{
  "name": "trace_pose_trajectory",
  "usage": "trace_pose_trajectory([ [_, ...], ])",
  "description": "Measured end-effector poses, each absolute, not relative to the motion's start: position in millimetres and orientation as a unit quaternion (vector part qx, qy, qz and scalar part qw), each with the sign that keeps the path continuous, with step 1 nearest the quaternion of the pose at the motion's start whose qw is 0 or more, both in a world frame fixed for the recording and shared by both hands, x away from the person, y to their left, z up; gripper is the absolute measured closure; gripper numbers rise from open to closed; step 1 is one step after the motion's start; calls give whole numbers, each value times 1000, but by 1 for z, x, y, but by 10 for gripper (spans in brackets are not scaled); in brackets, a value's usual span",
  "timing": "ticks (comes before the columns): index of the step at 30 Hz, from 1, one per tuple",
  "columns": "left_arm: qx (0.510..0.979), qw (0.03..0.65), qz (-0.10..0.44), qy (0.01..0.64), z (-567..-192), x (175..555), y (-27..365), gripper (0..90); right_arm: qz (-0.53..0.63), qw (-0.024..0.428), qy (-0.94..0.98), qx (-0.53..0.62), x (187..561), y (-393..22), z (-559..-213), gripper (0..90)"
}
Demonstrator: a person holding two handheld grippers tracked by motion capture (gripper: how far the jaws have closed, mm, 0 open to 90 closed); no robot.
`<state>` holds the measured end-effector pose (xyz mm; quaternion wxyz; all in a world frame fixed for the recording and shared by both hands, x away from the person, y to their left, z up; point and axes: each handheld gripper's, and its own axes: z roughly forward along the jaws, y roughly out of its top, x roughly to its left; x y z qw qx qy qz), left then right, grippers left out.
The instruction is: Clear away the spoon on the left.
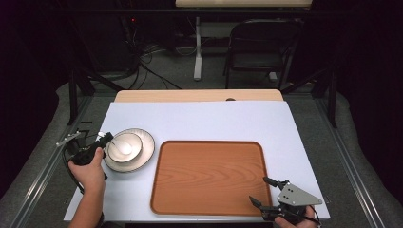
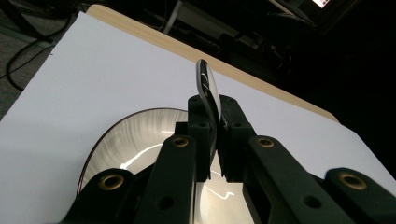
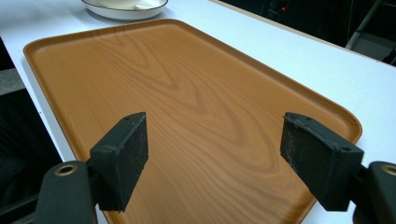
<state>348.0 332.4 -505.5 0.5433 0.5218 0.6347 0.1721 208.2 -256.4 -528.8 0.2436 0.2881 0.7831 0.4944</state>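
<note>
Bright overhead light on the white table [image 1: 199,118], glare on the plate [image 2: 135,144], dark surroundings, slightly soft pictures.

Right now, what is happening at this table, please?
A person works with two handheld grippers. The left gripper is shut on the rim of a bowl that sits on a plate, at the left of the white table. The right gripper hangs open over the near right corner of a bare wooden tray, holding nothing.
</note>
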Motion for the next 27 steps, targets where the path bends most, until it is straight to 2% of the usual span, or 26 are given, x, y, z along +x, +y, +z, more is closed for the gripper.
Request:
trace_pose_trajectory([
  [20,544,556,205,594,-448,335,337,851,494,244,783,288,208,-256,-529,229],
  [27,565,549,205,580,-433,332,333,851,494,244,783,289,208,-256,-529,229],
])
